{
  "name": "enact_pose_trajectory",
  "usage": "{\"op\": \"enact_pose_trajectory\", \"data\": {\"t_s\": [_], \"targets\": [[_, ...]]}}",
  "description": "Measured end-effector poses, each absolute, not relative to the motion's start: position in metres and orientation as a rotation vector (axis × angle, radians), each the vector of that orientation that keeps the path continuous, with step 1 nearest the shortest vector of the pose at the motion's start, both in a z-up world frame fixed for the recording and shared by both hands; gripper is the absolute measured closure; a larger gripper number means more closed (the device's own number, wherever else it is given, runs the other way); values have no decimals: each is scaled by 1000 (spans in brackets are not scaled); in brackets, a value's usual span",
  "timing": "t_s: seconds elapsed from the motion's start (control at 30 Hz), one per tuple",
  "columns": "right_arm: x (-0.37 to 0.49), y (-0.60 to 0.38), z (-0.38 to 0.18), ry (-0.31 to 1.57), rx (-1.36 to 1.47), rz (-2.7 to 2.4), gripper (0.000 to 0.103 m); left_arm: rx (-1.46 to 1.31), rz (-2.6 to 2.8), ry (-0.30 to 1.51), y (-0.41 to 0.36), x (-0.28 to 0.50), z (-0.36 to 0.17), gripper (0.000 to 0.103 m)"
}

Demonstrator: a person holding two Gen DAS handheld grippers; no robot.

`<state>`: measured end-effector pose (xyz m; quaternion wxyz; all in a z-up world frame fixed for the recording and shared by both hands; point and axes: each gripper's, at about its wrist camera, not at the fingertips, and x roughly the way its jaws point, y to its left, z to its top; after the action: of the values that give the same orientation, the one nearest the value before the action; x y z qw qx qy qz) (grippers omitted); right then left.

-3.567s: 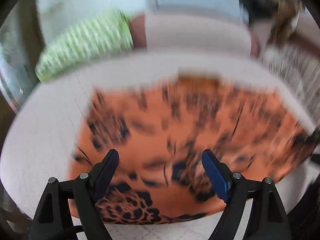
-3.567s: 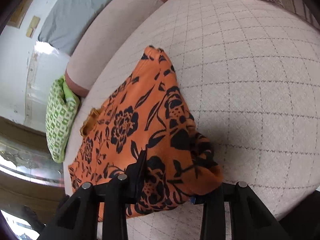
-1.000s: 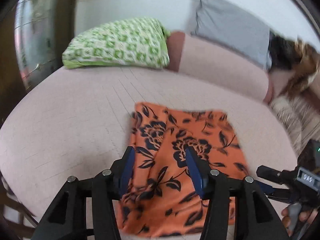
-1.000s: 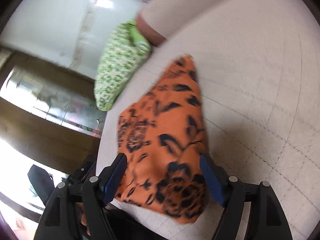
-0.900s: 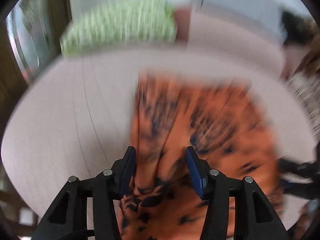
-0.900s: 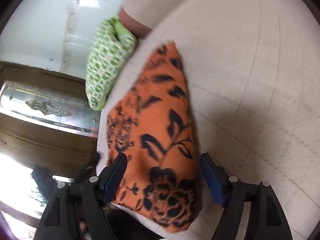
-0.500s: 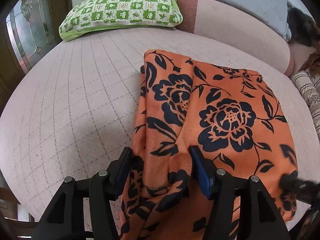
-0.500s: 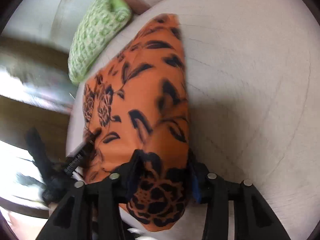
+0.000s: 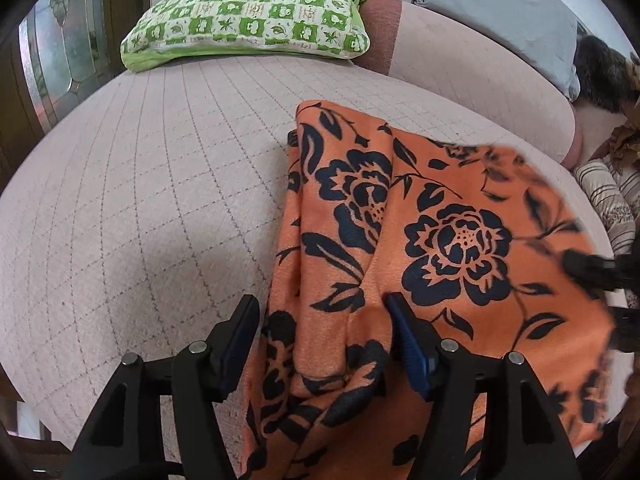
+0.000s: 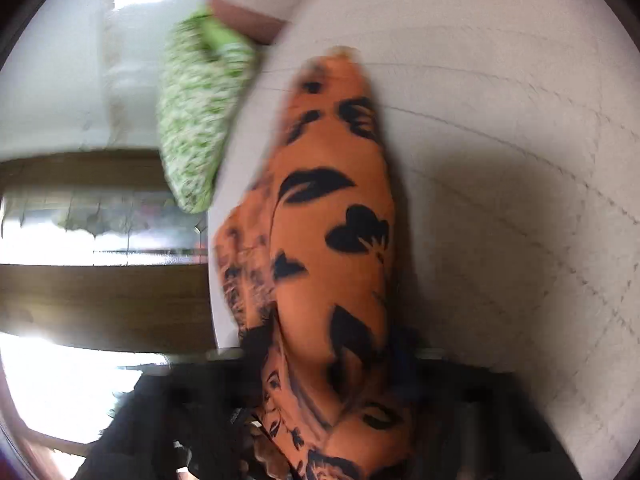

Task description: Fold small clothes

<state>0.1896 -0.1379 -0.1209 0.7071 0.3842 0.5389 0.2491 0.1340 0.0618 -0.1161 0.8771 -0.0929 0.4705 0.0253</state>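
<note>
An orange garment with black flowers [image 9: 432, 236] lies folded on a pale quilted cushion seat [image 9: 132, 216]. My left gripper [image 9: 320, 336] stands around its near left edge, jaws apart with cloth bunched between them. In the blurred right wrist view the garment [image 10: 336, 248] rises in a ridge and runs into my right gripper [image 10: 332, 360], whose jaws are closed in on the cloth. The right gripper also shows at the right edge of the left wrist view [image 9: 592, 268], at the garment's right side.
A green and white checked pillow [image 9: 248, 16] lies at the back of the seat, beside a pink backrest [image 9: 472, 60] and a grey pillow [image 9: 504, 4]. Striped fabric [image 9: 612, 204] lies at the right. A wooden door with glass [image 9: 52, 64] is on the left.
The right gripper has closed on the garment's edge and lifted it into a ridge. The left gripper has come lower and closer over the near left edge, jaws still apart.
</note>
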Motion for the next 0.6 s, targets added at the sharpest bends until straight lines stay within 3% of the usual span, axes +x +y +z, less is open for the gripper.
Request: {"op": "enact_pose_trajectory", "data": {"t_s": [0.07,0.17,0.2,0.27,0.3,0.43,0.5,0.6], "targets": [[179,-132,-104,1133,775,536,70,-200,51,981,62,133,-116,34],[177,-138,-138,1189,725,411,69,-193,43,982,63,134,-118,34],[176,-141,-137,1165,773,440,63,-205,39,984,66,134,-118,34],[175,-148,-132,1161,818,461,36,-228,32,989,70,134,-119,34],[177,-152,-125,1148,838,464,30,-233,32,990,70,134,-118,33],[206,-161,-115,1108,864,460,26,-231,36,992,68,135,-118,33],[235,-153,-130,1176,865,459,24,-233,32,993,68,136,-117,33],[248,-139,-136,1213,778,497,67,-240,30,993,68,137,-118,33]]}}
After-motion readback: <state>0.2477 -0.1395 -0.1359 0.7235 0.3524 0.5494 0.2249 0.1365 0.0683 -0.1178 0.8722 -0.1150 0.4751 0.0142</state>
